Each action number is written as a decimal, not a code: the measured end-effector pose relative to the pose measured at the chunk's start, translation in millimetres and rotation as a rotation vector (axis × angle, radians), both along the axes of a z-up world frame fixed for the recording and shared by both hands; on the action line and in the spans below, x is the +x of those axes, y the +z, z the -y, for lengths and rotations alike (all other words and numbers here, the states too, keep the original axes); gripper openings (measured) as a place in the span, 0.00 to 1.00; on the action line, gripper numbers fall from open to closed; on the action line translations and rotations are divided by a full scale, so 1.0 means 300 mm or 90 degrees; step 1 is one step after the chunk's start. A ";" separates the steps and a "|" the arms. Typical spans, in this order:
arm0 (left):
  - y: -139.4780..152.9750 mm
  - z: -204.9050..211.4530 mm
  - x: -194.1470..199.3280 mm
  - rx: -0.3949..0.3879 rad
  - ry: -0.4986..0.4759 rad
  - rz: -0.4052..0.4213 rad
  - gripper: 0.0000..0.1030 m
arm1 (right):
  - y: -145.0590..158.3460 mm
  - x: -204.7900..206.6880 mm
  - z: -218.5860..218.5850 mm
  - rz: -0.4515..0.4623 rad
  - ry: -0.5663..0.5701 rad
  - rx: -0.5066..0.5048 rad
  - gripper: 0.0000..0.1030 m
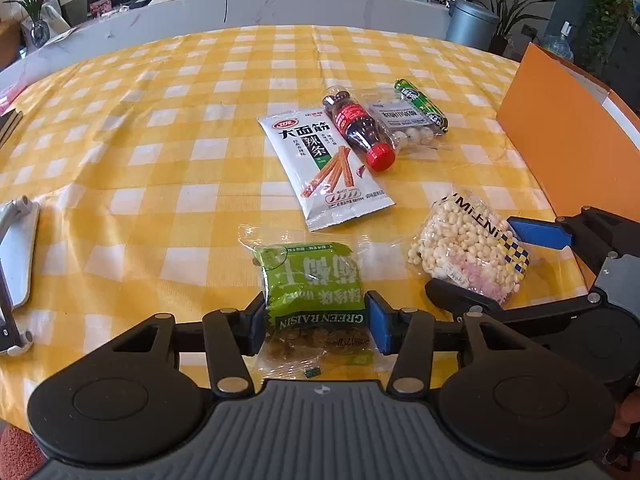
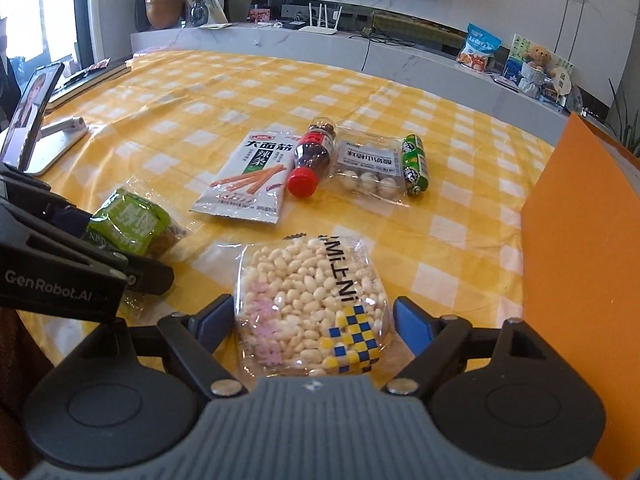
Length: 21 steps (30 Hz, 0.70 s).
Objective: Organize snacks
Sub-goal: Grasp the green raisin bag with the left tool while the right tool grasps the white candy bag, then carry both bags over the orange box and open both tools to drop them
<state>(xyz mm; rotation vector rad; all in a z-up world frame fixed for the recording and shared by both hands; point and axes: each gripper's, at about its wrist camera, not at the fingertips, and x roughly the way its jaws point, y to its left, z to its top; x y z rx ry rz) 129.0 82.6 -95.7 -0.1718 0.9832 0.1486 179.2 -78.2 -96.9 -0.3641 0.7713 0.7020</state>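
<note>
My left gripper [image 1: 316,322] is shut on the green raisin pack [image 1: 314,288], pads against both its sides, low over the yellow checked tablecloth [image 1: 160,128]. My right gripper [image 2: 314,320] stands open around the clear puffed-rice bag [image 2: 312,308]; a gap shows at the right pad, and the bag lies on the cloth. That bag also shows in the left wrist view [image 1: 466,244], and the raisin pack in the right wrist view [image 2: 132,222]. Beyond lie a white spicy-strip packet [image 1: 326,164], a cola bottle [image 1: 358,130], a clear pack of white balls [image 1: 404,126] and a green sausage stick [image 1: 420,102].
An orange box [image 1: 568,136] stands at the table's right edge. A phone on a white stand [image 2: 36,120] is at the left. A grey counter [image 1: 304,4] with a router, snack bags and plants runs behind the table.
</note>
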 end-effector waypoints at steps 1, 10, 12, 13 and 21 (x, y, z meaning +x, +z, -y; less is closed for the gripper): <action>0.001 -0.001 0.000 0.001 0.000 0.002 0.53 | 0.000 -0.003 0.001 0.000 -0.001 0.001 0.79; 0.053 -0.007 -0.029 -0.007 0.015 0.029 0.50 | 0.075 -0.045 0.028 0.035 -0.022 0.028 0.76; 0.082 -0.007 -0.043 -0.014 0.018 0.045 0.50 | 0.109 -0.058 0.046 0.049 -0.029 0.039 0.76; 0.099 -0.003 -0.048 -0.015 0.020 0.054 0.50 | 0.125 -0.065 0.055 0.055 -0.033 0.043 0.76; 0.235 0.062 -0.080 -0.021 -0.004 0.123 0.50 | 0.299 -0.114 0.181 0.073 -0.086 0.129 0.76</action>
